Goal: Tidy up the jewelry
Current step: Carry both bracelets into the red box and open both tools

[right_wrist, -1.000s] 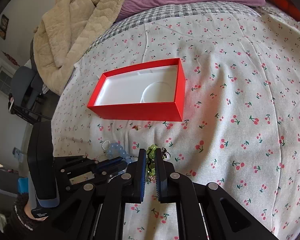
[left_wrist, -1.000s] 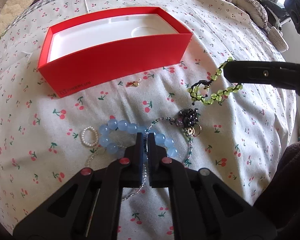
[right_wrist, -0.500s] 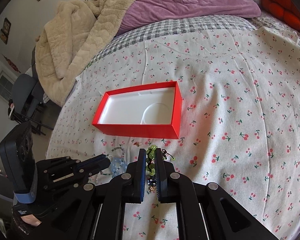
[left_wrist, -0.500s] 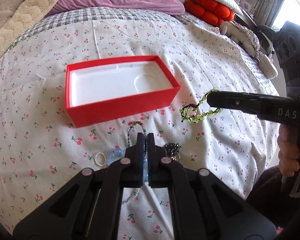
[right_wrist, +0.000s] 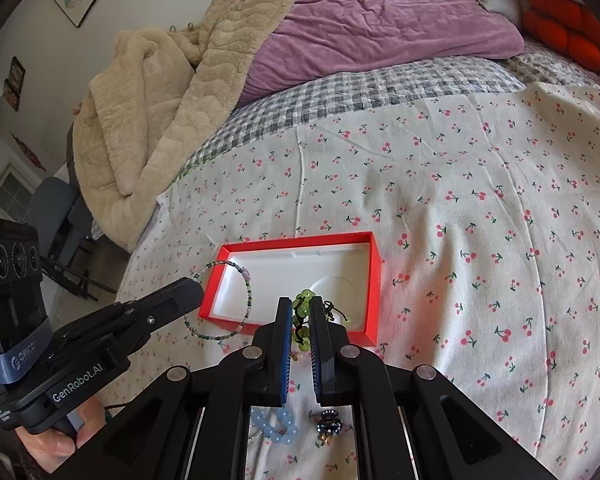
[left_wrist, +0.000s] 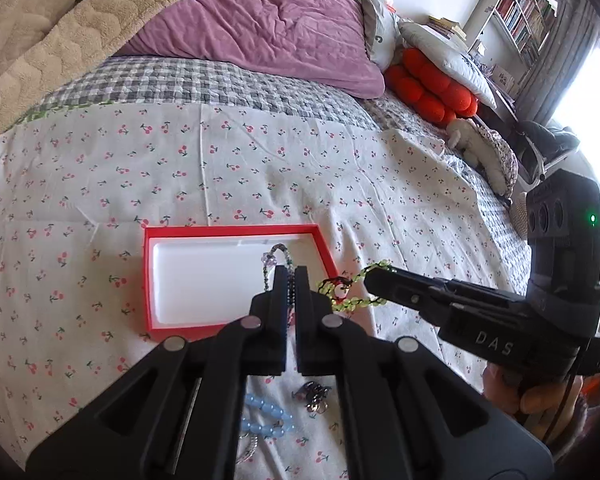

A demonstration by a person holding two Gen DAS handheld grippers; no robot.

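risk of snagging: both loops dangle above the bed (right_wrist: 480,208) near the red box (right_wrist: 374,280), and could catch its rim or each other if you drop early. your left gripper (left_wrist: 291,280) is clamped on the thin seed-bead necklace (right_wrist: 236,300); your right gripper (right_wrist: 300,312) pinches the green bead bracelet (left_wrist: 352,292).

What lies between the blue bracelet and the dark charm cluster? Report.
Only bare cherry-print sheet, between blue bracelet and dark charm cluster; right wrist view shows it.
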